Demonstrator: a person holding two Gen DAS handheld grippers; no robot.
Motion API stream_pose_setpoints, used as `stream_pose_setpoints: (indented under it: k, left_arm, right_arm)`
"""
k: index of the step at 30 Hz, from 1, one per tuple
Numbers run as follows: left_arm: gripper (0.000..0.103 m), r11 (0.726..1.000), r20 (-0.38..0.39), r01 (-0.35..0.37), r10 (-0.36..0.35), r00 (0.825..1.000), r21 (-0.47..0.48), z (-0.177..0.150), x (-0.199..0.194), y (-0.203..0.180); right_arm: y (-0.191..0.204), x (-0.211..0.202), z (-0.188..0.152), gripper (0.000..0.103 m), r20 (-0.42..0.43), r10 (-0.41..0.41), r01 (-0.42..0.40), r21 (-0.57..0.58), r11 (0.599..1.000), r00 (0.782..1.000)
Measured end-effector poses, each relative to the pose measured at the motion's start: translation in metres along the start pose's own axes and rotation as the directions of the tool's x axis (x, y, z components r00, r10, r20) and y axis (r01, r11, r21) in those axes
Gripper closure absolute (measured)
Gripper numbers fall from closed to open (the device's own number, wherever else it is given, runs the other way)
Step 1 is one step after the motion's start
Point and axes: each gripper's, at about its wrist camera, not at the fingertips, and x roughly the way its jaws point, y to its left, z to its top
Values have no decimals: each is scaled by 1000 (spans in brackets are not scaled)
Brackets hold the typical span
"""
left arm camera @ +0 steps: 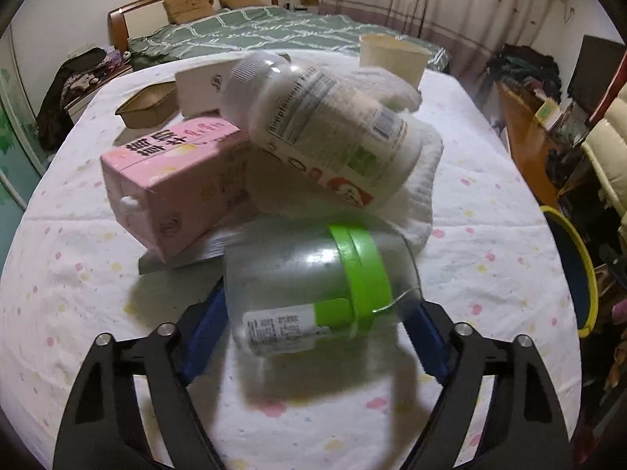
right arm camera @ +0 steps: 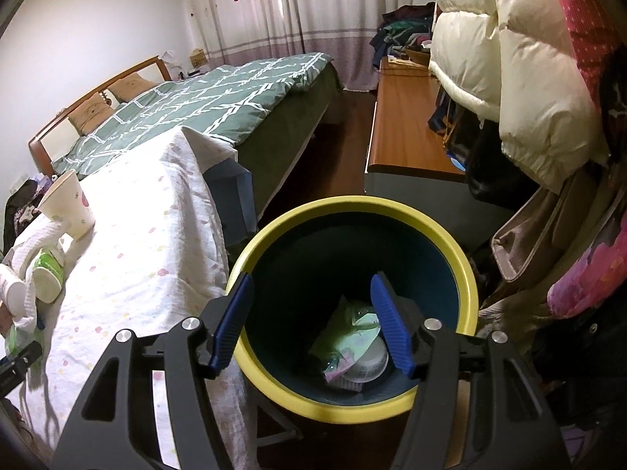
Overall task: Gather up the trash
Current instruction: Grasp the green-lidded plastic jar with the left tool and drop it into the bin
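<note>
A clear plastic cup (left arm camera: 298, 274) with a green band lies on its side between the blue pads of my left gripper (left arm camera: 319, 297), and both pads press its walls. Behind it, on the white spotted cloth (left arm camera: 78, 274), lie a pink carton (left arm camera: 172, 188), a clear bottle (left arm camera: 321, 125) with a white label, a white paper towel (left arm camera: 419, 180) and a paper cup (left arm camera: 392, 58). My right gripper (right arm camera: 311, 280) hangs open over the yellow-rimmed bin (right arm camera: 352, 203) with nothing between its fingers. Wrappers and a white lid (right arm camera: 352, 348) lie in the bin.
A brown tray (left arm camera: 145, 107) and a white box (left arm camera: 200, 90) stand at the back left of the table. The bin (left arm camera: 584, 274) is at the table's right edge. A green-quilted bed (right arm camera: 219, 94), a wooden cabinet (right arm camera: 403, 117) and hanging coats (right arm camera: 509, 78) surround it.
</note>
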Motion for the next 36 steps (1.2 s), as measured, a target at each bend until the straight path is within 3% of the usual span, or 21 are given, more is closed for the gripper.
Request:
stream_pose_setpoints:
  k: [12, 19, 24, 36]
  left_arm:
    - [26, 995, -21, 70, -69, 997, 73, -38, -34, 18]
    - [26, 978, 12, 139, -143, 990, 158, -48, -64, -10]
    - [26, 948, 19, 198, -209, 978, 250, -40, -72, -51]
    - [26, 835, -29, 307, -331, 943, 456, -16, -60, -183]
  right_arm:
    - [-11, -6, -12, 43, -4, 22, -22, 24, 999, 1000]
    - [-12, -20, -16, 43, 14, 31, -31, 26, 999, 999]
    - [-23, -35, -22, 43, 36, 21, -23, 43, 999, 999]
    - [-76, -71, -35, 41, 81, -60, 51, 108, 993, 995]
